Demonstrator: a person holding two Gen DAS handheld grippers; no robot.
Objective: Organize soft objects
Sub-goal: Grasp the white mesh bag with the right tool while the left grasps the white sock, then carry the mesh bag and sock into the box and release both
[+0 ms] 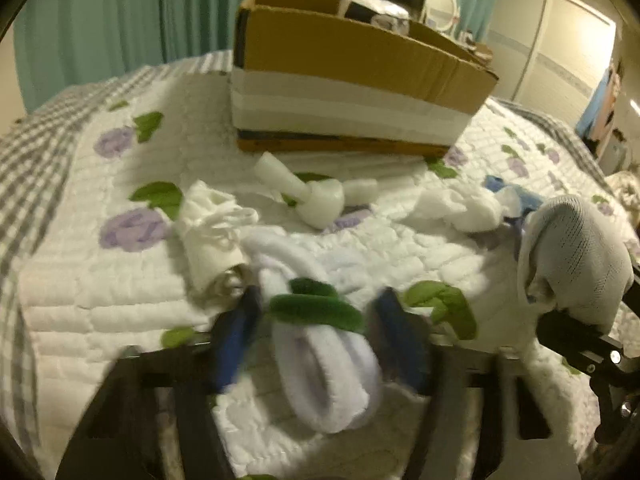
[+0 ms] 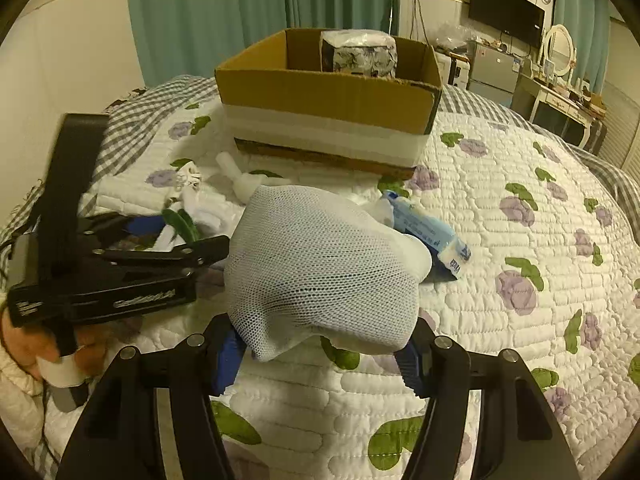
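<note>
My left gripper (image 1: 316, 320) has its blue-padded jaws on either side of a fluffy white roll with a green band (image 1: 320, 336) that lies on the quilt; whether they press it I cannot tell. My right gripper (image 2: 320, 344) is shut on a bulging white mesh bag (image 2: 320, 264) and holds it just above the bed; the bag also shows at the right of the left wrist view (image 1: 572, 256). A cardboard box (image 1: 360, 80) with white tape stands further back on the bed, also in the right wrist view (image 2: 328, 96), with a wrapped printed pack (image 2: 356, 54) inside.
On the quilted flowered bedspread (image 2: 500, 240) lie a white cloth roll (image 1: 208, 232), a white plastic piece (image 1: 316, 200), crumpled white fabric (image 1: 456, 204) and a blue tissue packet (image 2: 428, 236). Teal curtains, a TV and a dresser stand behind.
</note>
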